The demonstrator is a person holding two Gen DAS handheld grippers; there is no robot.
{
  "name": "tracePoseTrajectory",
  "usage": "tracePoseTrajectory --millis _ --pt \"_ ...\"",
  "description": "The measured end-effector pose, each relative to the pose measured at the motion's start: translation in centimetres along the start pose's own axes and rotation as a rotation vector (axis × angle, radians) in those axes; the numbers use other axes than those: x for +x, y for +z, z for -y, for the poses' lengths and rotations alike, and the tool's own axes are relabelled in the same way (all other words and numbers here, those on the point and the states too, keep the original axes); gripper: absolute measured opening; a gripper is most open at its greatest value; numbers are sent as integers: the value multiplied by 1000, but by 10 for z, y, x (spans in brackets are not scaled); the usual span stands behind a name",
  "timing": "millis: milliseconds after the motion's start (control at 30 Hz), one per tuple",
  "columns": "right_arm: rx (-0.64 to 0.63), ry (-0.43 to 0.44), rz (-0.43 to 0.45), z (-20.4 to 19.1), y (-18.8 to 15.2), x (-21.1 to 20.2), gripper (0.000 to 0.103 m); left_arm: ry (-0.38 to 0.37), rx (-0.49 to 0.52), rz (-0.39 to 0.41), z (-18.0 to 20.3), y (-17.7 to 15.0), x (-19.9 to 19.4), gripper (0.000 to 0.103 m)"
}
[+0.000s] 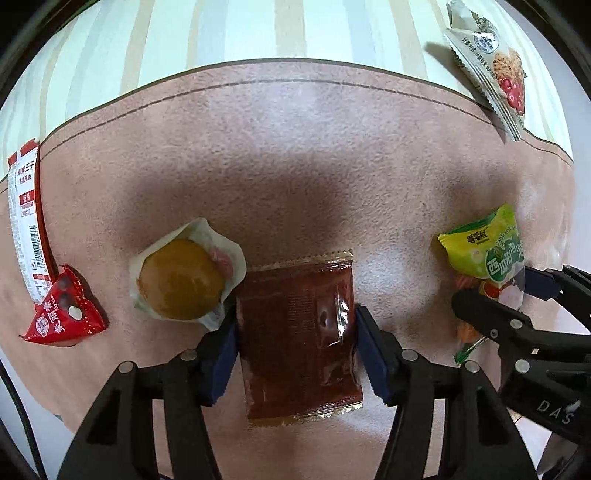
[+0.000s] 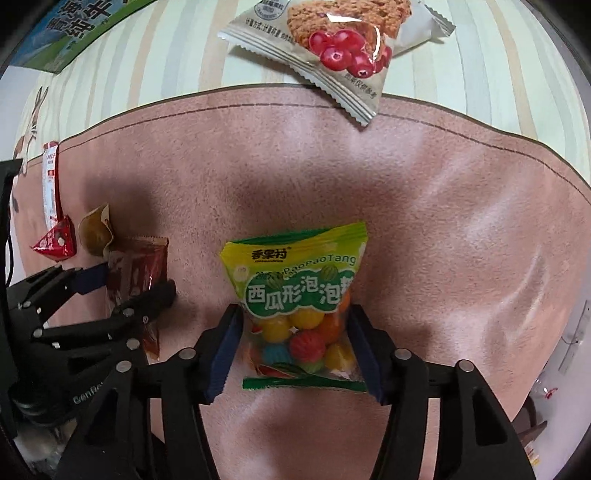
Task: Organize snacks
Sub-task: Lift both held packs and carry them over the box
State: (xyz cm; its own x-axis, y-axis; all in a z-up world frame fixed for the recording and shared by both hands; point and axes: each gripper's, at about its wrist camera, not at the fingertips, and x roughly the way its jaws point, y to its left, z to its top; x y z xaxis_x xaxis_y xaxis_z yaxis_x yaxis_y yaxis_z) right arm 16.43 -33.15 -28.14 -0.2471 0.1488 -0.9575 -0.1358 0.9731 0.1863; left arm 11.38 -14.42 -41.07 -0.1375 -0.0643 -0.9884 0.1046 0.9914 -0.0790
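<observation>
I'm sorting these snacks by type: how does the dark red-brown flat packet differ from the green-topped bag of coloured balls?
The dark red-brown flat packet is thin, uniform in colour and edged in gold; the green-topped bag of coloured balls is plump, with a clear window showing round multicoloured sweets. The packet sits between the left gripper's pads, the bag between the right gripper's. Both lie on the pink mat.

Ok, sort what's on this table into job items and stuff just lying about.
Job, snacks: brown packet, gum bag, bun, red triangle packet, sausage stick, cranberry bar.
Lying about: pink mat, striped cloth, green box.
</observation>
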Motion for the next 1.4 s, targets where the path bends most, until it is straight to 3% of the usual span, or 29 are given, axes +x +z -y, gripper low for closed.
tracePoseTrajectory --millis 167,433,733,900,1133,1400 --pt "-14 -26 3 -21 2 16 65 3 4 0 2 19 9 58" --pt "-88 -117 47 -72 -5 37 57 10 2 24 20 6 8 54" --pt "-104 -99 58 -66 -5 29 56 7 -4 26 28 2 -5 54" --pt "-102 -56 65 -34 -5 5 56 -5 -8 24 29 1 -14 54" --pt "-82 73 105 -12 -17 -37 56 -39 -3 80 30 -8 -66 54" --pt "-98 219 262 -15 -9 -131 56 -116 -15 269 14 15 -176 54"
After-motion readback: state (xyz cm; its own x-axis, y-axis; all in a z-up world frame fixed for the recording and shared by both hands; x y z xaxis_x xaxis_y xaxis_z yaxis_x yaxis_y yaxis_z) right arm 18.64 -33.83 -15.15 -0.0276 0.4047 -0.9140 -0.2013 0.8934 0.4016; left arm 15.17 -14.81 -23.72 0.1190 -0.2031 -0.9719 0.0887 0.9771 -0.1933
